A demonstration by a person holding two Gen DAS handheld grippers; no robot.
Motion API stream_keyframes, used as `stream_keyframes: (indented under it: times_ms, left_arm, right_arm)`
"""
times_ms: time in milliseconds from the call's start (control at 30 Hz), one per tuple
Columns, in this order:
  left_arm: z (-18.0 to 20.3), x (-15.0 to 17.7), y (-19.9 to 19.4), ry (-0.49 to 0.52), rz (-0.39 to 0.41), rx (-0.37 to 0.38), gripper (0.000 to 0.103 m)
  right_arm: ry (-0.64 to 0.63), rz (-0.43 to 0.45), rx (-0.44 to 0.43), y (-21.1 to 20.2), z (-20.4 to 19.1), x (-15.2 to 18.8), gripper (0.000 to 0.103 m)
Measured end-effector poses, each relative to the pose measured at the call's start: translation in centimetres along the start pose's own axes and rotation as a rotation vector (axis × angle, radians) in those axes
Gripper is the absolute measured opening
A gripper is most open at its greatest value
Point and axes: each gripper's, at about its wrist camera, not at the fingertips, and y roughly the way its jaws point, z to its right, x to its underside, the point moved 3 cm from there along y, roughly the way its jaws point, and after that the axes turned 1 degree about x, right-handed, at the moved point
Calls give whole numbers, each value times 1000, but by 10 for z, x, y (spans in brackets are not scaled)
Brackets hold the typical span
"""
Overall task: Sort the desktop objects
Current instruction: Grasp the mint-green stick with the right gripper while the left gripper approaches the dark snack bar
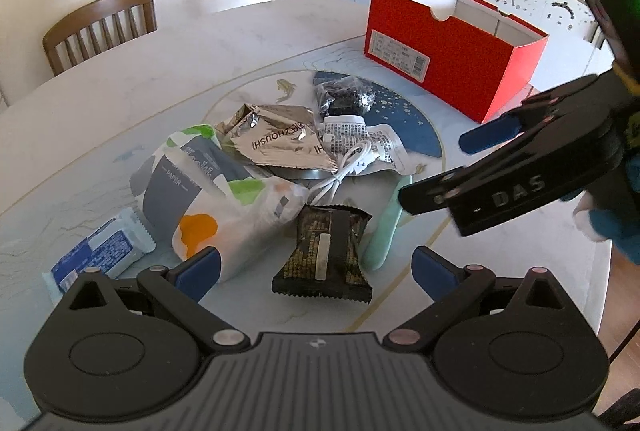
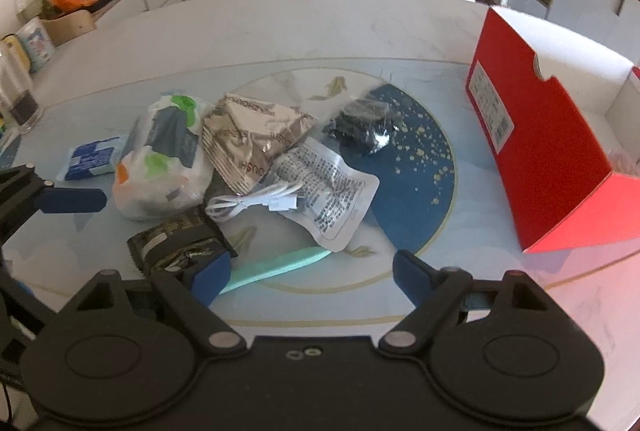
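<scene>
Both grippers, left (image 1: pixel 316 267) & right (image 2: pixel 312 277): jaws wide apart, empty, above snack pile.

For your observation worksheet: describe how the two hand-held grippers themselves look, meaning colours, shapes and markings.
Both are matte black. The left hand-held gripper has two round pivot housings, silver pins and blue finger pads. The right hand-held gripper has the same build; seen from the left wrist camera, its side carries raised "DAS" lettering.
</scene>
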Motion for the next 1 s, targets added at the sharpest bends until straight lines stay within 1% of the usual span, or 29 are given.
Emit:
stream_keyframes:
  times_ms: [167, 233, 333, 400, 467, 500, 600, 667, 800, 867, 1000]
  left_arm:
    - [-3, 1, 4, 8, 0, 28, 101]
    - [-2, 0, 4, 15, 0, 38, 96]
    - [-2, 0, 6, 24, -1, 46, 94]
    - [-4, 0, 7, 19, -2, 52, 91]
    - [-5, 0, 8, 14, -4, 54, 87]
    - [-6, 0, 9, 14, -5, 57, 86]
    - [-7, -1, 10, 13, -5, 59, 82]
    - [-7, -1, 11, 9, -10, 69, 78]
    - [-8, 0, 14, 3, -17, 79, 75]
    - [-7, 0, 16, 3, -23, 77, 70]
    - [-5, 1, 20, 2, -40, 80, 68]
  right_arm:
    - [69, -7, 41, 11, -2, 0, 87]
    - [95, -5, 57, 15, -2, -1, 87]
    - [119, -19, 75, 21, -2, -2, 87]
    - [128, -29, 91, 25, -2, -1, 87]
    - [138, -40, 95, 28, -2, -1, 82]
    - [139, -46, 98, 30, -2, -1, 80]
    - [133, -44, 104, 29, -4, -1, 79]
    - [124, -50, 103, 28, -5, 0, 78]
    - [84, -67, 98, 24, -6, 6, 75]
    - [66, -74, 88, 21, -6, 10, 73]
    - [37, -91, 71, 13, -6, 15, 62]
